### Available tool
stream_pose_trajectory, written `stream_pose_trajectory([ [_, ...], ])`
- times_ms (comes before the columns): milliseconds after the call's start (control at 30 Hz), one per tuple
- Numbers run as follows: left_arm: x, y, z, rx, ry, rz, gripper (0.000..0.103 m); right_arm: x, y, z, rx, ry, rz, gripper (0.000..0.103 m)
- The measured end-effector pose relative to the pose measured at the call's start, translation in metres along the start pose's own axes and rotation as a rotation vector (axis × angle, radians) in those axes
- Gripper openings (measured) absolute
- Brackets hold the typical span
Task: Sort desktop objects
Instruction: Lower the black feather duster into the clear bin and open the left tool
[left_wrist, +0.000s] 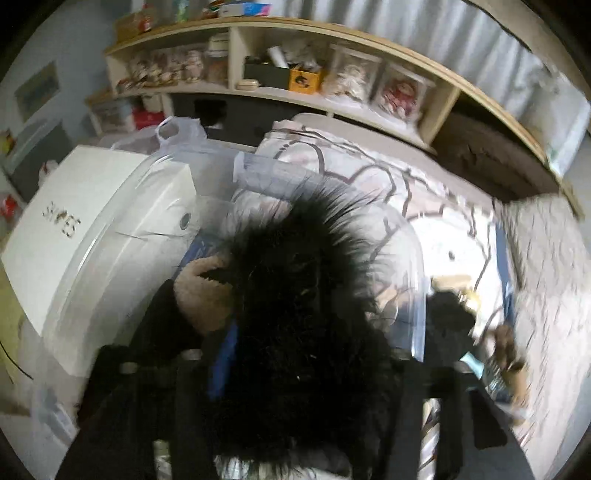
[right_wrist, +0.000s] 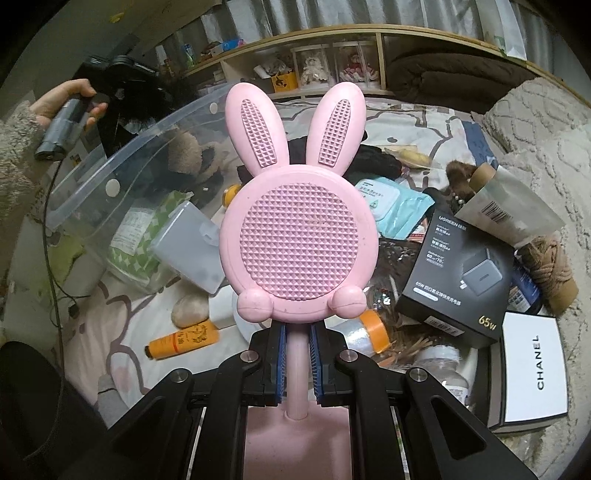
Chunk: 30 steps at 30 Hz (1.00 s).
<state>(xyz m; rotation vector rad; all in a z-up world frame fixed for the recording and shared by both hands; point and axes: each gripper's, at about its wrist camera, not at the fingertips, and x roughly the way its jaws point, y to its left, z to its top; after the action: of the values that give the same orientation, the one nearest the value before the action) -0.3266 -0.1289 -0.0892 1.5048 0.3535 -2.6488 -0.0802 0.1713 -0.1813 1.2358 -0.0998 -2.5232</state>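
The right gripper (right_wrist: 298, 354) clamps the pink rabbit stand (right_wrist: 297, 236) by its thin stem, which could twist loose, while the left gripper (left_wrist: 295, 373), parted around black fur (left_wrist: 295, 280), may snag it over the clear bin (right_wrist: 122, 155) at upper left.

Left wrist view: black fur (left_wrist: 295, 295) fills the middle and hides my left gripper's fingertips; I can't tell whether they touch it. Right edge smeared, a brown thing (left_wrist: 508, 343) there unreadable. Right wrist view: pink rabbit brush (right_wrist: 299, 225) blocks the clutter behind; its handle runs off the bottom edge.
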Motion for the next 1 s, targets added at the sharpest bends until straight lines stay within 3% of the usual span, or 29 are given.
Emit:
stream_pose_trajectory([
  [133, 0.005, -0.003, 0.009, -0.059, 0.011, -0.092, 0.075, 0.002, -0.002, 0.0, 0.006, 0.0, 0.003, 0.012],
  [200, 0.004, -0.008, 0.011, -0.045, 0.018, -0.095, 0.075, 0.004, -0.005, 0.0, 0.016, 0.007, 0.0, 0.012],
  [433, 0.004, -0.011, 0.006, 0.063, 0.027, -0.031, 0.075, 0.005, -0.008, 0.0, 0.028, 0.01, 0.001, 0.012],
  [700, 0.013, -0.008, -0.007, 0.195, 0.041, 0.098, 0.076, 0.004, -0.008, -0.001, 0.019, 0.005, -0.005, 0.012],
  [800, 0.008, -0.006, -0.014, 0.213, 0.018, 0.097, 0.075, 0.002, -0.01, 0.0, 0.01, -0.005, -0.013, 0.012],
  [1000, -0.032, -0.022, -0.038, 0.335, -0.117, 0.087, 0.076, -0.014, -0.004, 0.008, -0.012, -0.066, -0.02, 0.012],
])
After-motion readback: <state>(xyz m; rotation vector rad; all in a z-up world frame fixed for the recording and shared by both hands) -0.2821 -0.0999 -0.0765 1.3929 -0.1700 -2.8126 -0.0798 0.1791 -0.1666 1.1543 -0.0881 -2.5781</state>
